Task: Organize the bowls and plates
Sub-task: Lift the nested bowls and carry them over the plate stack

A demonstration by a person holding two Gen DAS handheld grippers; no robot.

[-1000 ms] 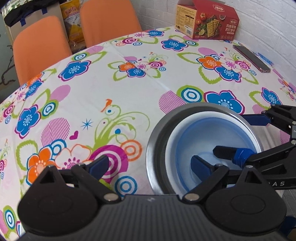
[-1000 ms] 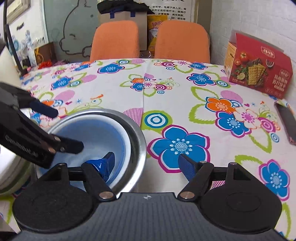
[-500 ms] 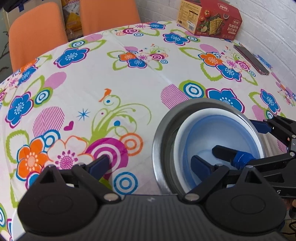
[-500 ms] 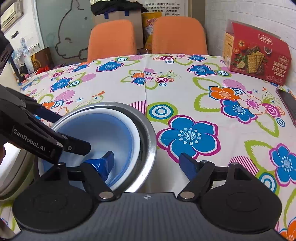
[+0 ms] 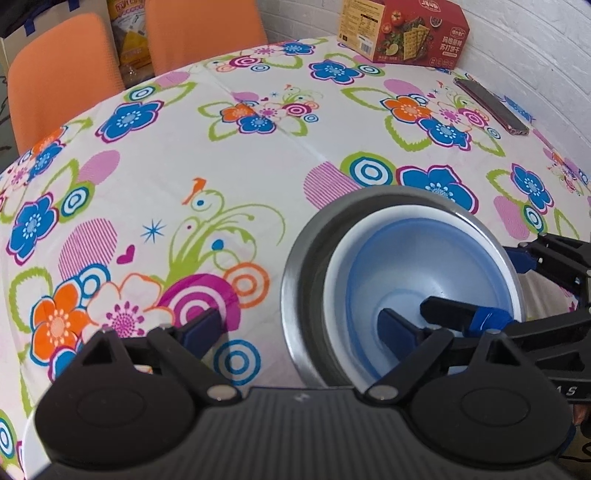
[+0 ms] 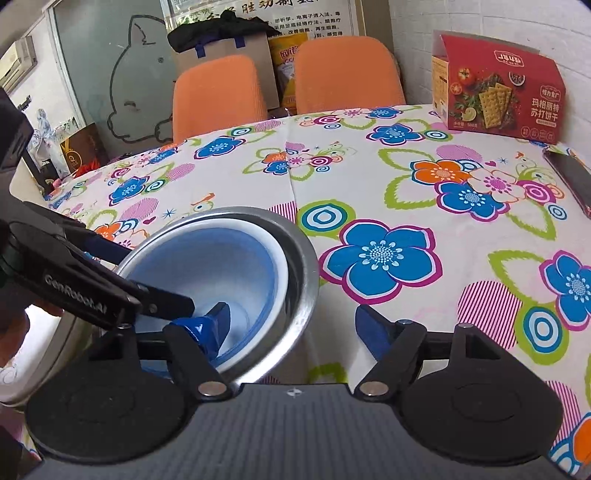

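Steel bowl (image 5: 295, 280) sits on the flowered bench (image 5: 258, 166), nesting a white bowl (image 5: 334, 266) and a blue bowl (image 5: 417, 258). Left tongs (image 5: 299, 326) gape wide, straddling its rim. Right tongs (image 6: 295, 321) likewise, apparently gripping nothing.

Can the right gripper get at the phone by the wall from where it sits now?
Probably yes. The right gripper is open, astride the steel bowl's rim; once lifted off, only bare tablecloth lies between it and the phone.

White brick wall (image 6: 491, 26) — orange chairs (image 6: 218, 96), perhaps two.
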